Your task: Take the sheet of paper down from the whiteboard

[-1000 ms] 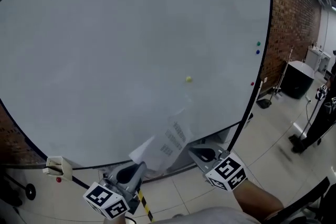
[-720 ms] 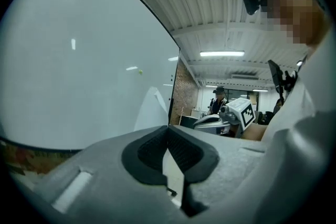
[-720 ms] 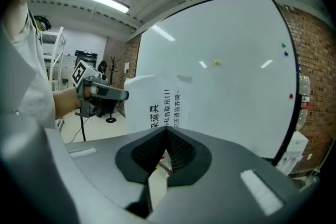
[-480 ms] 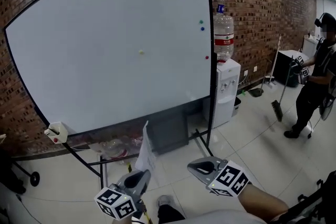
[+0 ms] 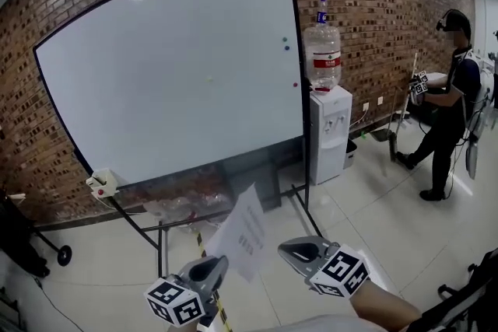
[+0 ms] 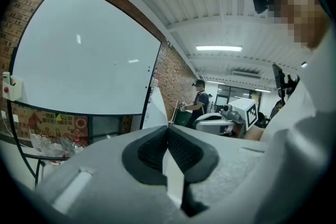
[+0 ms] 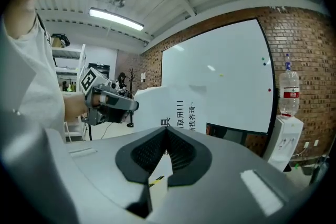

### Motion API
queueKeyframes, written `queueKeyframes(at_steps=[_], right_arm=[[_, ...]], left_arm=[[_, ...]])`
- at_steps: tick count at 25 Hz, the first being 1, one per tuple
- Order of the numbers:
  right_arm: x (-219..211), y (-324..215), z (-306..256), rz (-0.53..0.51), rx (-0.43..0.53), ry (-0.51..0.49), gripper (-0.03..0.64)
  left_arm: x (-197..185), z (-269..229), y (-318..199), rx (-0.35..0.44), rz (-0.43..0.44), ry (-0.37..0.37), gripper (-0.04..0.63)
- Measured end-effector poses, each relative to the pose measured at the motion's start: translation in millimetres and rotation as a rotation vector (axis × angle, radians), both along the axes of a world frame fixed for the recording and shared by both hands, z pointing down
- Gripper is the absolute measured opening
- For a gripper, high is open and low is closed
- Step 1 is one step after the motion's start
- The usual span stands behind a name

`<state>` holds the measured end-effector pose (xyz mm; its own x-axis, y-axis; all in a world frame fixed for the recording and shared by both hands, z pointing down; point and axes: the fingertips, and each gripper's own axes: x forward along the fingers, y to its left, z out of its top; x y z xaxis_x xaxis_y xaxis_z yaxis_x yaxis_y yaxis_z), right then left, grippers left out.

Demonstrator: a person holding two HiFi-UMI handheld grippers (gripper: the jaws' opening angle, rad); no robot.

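The sheet of paper (image 5: 246, 232) is off the whiteboard (image 5: 171, 74), pinched at its lower end by the left gripper (image 5: 210, 267). The right gripper (image 5: 297, 249) is pressed together on nothing. The board filled the view a second ago and now stands well back (a water cooler (image 5: 328, 132) beside it).

Left gripper (image 5: 216, 263) holds paper sheet (image 5: 245, 233), whiteboard (image 5: 171, 74) behind.

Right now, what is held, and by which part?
The left gripper pinches the sheet of paper near its lower corner; the right gripper is shut and empty.
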<state>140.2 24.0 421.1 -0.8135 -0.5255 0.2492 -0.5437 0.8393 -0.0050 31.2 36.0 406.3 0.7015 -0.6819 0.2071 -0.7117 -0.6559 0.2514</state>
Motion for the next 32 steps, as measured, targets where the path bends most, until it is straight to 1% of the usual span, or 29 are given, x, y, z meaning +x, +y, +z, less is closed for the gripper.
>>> queueKeyframes(at_steps=[2, 5, 8, 12, 14, 18, 23, 29, 32], right_arm=[[3, 12, 0, 0.013, 0.006, -0.003, -0.002], [6, 33, 9, 0.045, -0.007, -0.002, -0.002], [-6, 70, 8, 0.074, -0.026, 0.002, 0.0], [-25, 123, -10, 0.094, -0.014, -0.025, 0.0], [-32, 145, -7, 0.086, -0.021, -0.033, 0.0], [-49, 175, -4, 0.072, -0.046, -0.053, 0.0], [-63, 197, -15, 0.025, -0.052, -0.055, 0.0], [-68, 212, -7, -0.015, -0.045, -0.015, 0.0], [-67, 212, -8, -0.015, -0.053, -0.016, 0.0]], left_arm=[[5, 0, 12, 0.009, 0.012, 0.001, 0.002], [8, 9, 37, 0.008, 0.028, 0.027, 0.002], [-4, 10, 79, -0.01, 0.057, 0.046, 0.002], [-29, 8, 132, 0.003, 0.046, 0.019, 0.002], [-39, 12, 153, 0.006, 0.039, 0.004, 0.002], [-50, 17, 186, 0.016, 0.035, -0.016, 0.002], [-56, 0, 205, 0.055, 0.031, -0.006, 0.002], [-50, 3, 213, 0.052, 0.041, -0.006, 0.002], [-49, 0, 216, 0.055, 0.043, -0.009, 0.002]])
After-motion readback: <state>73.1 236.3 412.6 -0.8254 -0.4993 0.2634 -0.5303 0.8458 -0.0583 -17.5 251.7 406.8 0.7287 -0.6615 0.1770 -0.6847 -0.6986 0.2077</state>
